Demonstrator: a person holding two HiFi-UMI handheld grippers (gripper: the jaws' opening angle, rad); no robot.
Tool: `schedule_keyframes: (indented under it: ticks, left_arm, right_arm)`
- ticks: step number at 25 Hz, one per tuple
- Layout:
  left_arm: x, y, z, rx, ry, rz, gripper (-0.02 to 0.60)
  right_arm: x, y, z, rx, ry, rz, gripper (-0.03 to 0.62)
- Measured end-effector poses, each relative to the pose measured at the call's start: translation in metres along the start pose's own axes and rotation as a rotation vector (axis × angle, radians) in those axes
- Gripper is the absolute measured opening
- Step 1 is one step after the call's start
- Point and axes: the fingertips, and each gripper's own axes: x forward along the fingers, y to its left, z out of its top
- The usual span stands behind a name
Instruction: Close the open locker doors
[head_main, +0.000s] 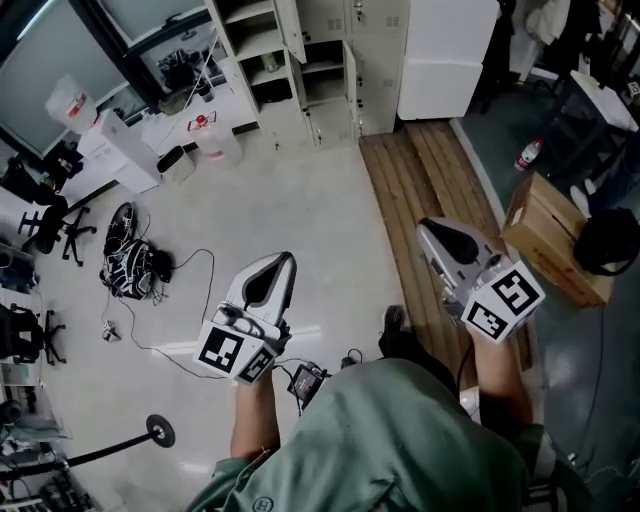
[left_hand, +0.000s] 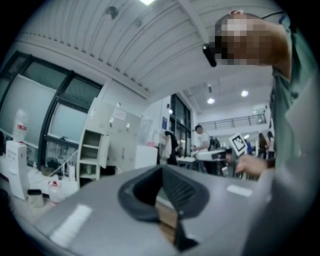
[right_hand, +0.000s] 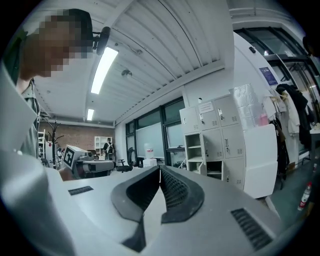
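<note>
Head view: L gripper, R gripper both closed, empty; open lockers well ahead.

1. The floor under me is pale and shiny. It has a strip of wooden boards on the right.
2. The lockers stand on it at the far end. A big white cabinet is just beside them.
3. A clear water jug sits near the lockers.
4. A heap of black stuff lies on the left.
5. A cardboard box sits to the right of the boards.
6. A round black foot rests near me.
</note>
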Motion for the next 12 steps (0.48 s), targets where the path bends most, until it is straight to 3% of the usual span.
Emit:
schedule_keyframes:
  ticks: [3, 7, 12]
  left_arm:
    - [0.012, 0.015, -0.004, 0.011, -0.034, 0.048, -0.003]
    - [0.042, 0.014, -0.027, 0.033, 0.019, 0.072, -0.003]
    - [0.111, 0.025, -0.018, 0.040, 0.010, 0.103, -0.003]
  right_arm:
    - [0.028, -0.016, 0.000, -0.030, -0.007, 0.052, 0.006]
    - [0.031, -0.046, -0.022, 0.010, -0.015, 0.090, 0.006]
    - [0.050, -0.114, -0.006, 0.009, 0.002, 0.123, 0.006]
